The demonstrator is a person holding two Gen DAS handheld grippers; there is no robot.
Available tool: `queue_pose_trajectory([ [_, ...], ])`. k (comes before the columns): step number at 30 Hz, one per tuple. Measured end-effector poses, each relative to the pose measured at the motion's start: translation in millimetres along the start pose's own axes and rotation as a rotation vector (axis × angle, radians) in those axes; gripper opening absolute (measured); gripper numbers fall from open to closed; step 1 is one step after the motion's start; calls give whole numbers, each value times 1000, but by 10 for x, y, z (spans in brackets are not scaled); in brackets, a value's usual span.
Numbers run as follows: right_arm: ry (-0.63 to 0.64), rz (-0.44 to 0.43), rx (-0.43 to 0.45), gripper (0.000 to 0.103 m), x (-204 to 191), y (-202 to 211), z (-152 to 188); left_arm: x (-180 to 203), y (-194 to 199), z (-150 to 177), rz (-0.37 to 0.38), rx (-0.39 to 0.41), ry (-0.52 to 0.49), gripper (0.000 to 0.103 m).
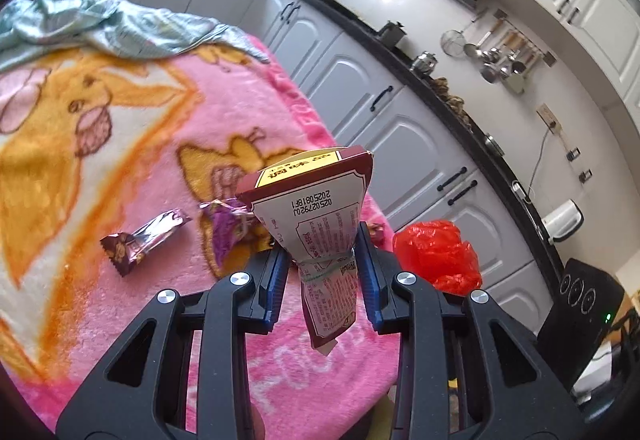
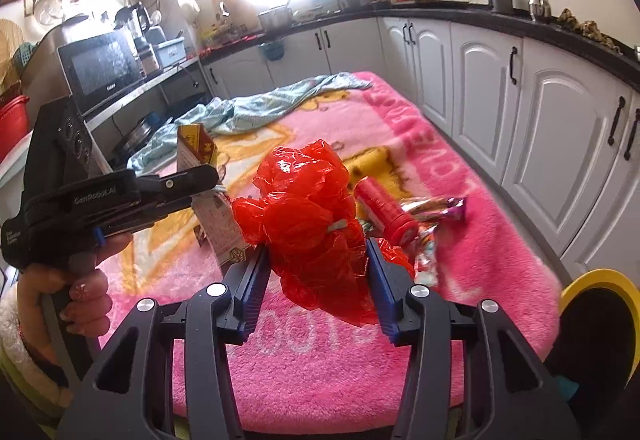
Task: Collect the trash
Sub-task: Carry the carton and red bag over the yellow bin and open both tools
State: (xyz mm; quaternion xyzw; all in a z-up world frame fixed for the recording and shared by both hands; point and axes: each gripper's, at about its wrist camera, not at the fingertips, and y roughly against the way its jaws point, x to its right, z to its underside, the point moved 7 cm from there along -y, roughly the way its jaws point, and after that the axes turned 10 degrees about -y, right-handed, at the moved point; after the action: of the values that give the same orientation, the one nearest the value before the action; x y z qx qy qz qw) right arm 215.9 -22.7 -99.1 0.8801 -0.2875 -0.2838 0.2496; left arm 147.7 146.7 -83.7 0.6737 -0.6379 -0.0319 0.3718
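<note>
My left gripper (image 1: 322, 260) is shut on a maroon and white paper seasoning packet (image 1: 316, 212), tied with a green band, held above the pink blanket (image 1: 120, 160). It also shows in the right wrist view (image 2: 208, 196), with the packet (image 2: 198, 148) sticking up. My right gripper (image 2: 318, 264) is shut on a crumpled red plastic bag (image 2: 308, 208); the bag also shows in the left wrist view (image 1: 438, 254). Loose wrappers lie on the blanket: a maroon foil one (image 1: 144, 236), a purple one (image 1: 224, 224), and shiny ones (image 2: 432, 212) beside a red cylinder (image 2: 384, 208).
A light blue cloth (image 1: 100, 24) is bunched at the blanket's far end. White cabinets (image 2: 560, 144) under a black counter run close along the right side. A yellow-rimmed bin (image 2: 600, 316) stands at the near right corner. A microwave (image 2: 100, 68) sits at left.
</note>
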Motion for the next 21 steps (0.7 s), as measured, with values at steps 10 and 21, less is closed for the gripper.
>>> queue_pose_trajectory([
  [10,-27,56,94,45,286,465,-161,456,-5,-44,34,12,-101,25],
  [21,-90,124,178,45,783,1025,-173,1075,-128,-22,90,2,-208,25],
])
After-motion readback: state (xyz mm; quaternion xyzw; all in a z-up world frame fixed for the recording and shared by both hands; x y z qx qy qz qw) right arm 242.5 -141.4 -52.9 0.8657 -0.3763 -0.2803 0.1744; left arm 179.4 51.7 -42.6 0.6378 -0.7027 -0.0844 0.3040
